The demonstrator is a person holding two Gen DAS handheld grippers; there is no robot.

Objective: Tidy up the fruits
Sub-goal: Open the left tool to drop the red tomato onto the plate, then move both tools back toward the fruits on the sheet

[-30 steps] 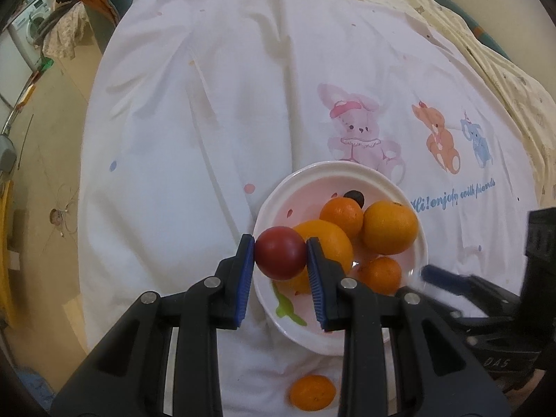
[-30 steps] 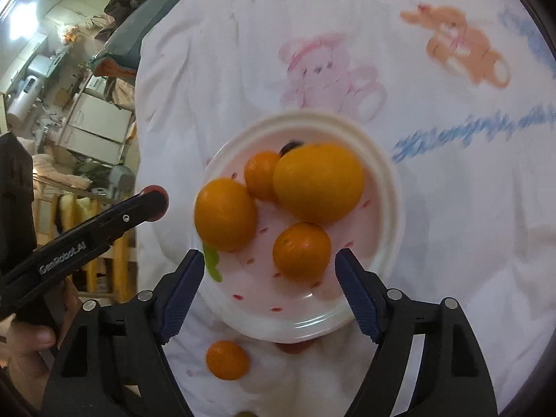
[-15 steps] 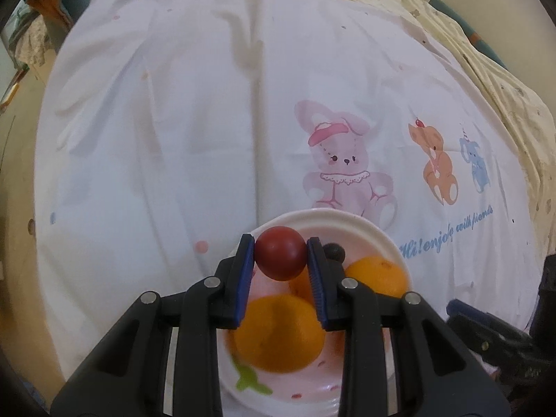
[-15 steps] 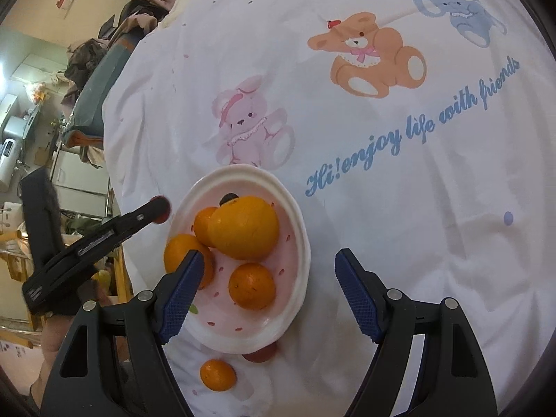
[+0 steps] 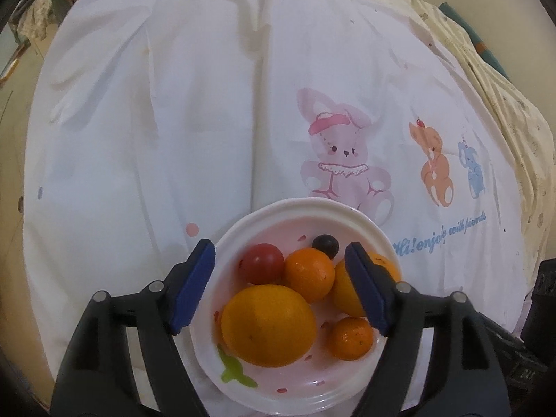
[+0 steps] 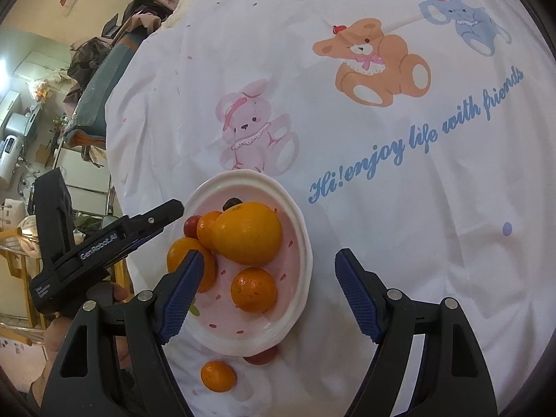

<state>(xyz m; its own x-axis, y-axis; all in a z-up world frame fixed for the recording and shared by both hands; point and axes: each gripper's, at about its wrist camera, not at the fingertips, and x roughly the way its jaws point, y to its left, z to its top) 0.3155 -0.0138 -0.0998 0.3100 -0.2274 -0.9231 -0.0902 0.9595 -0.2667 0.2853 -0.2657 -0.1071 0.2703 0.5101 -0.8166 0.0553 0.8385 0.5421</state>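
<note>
A white bowl [image 5: 243, 229] [image 6: 302, 243] with pink inside holds several oranges, a red tomato [image 5: 262, 263] [image 6: 190, 226] and a dark grape [image 5: 325, 245]. My left gripper [image 5: 279, 286] is open and empty, its jaws either side of the bowl, just above the fruit. It shows from the side in the right wrist view [image 6: 173, 208]. My right gripper [image 6: 266, 295] is open and empty over the bowl's near right edge. A small orange [image 6: 218, 376] and a red fruit [image 6: 261, 357], partly hidden under the bowl's rim, lie on the cloth in front of the bowl.
The bowl stands on a white cloth [image 5: 173, 121] printed with a pink bunny [image 5: 342, 170], a bear [image 6: 375, 62] and blue lettering. A yellow blanket [image 5: 486, 69] lies at the far right. Furniture and clutter [image 6: 34, 121] stand beyond the cloth's left edge.
My left gripper opened and let go of the red tomato, which now lies in the bowl at its far left. The right gripper stayed open, holding much the same view of the bowl.
</note>
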